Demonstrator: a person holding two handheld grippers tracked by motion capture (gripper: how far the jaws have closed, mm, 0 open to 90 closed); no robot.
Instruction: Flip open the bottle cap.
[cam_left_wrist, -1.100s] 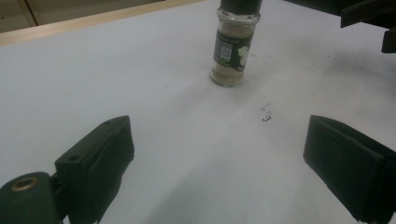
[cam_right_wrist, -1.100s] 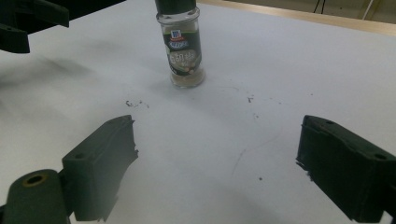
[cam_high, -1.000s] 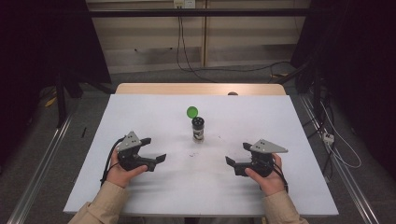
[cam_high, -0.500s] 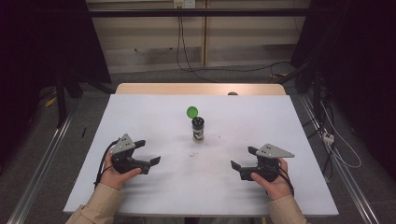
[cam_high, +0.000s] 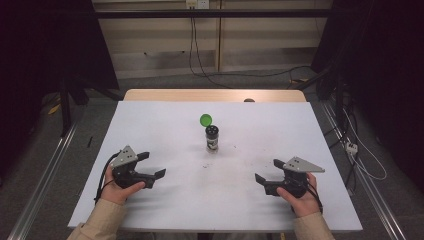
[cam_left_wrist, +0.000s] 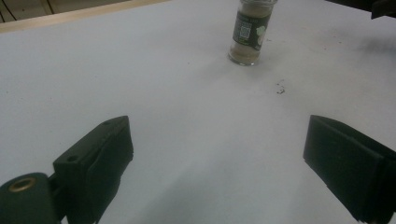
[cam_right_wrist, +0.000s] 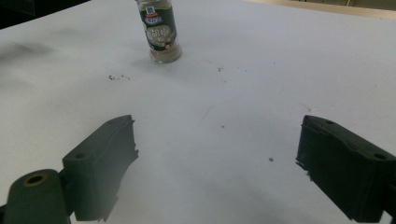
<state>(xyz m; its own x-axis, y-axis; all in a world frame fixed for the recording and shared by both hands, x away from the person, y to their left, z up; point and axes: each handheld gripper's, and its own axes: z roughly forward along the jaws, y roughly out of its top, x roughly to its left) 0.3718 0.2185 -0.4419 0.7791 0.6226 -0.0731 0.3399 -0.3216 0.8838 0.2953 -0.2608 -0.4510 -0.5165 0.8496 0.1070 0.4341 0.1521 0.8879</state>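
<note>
While the white table (cam_high: 150, 125) spreads under both hands, the left gripper (cam_high: 151, 165) and right gripper (cam_high: 270, 171) rest near its front edge, jaws spread wide, holding nothing; midway, farther back, the spice jar (cam_high: 212, 138) stands upright, its green lid (cam_high: 205, 120) flipped open.

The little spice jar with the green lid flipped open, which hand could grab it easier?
Probably the left tool: it looks slightly nearer the spice jar. The right tool sits a bit farther off. Both are open and empty.
</note>
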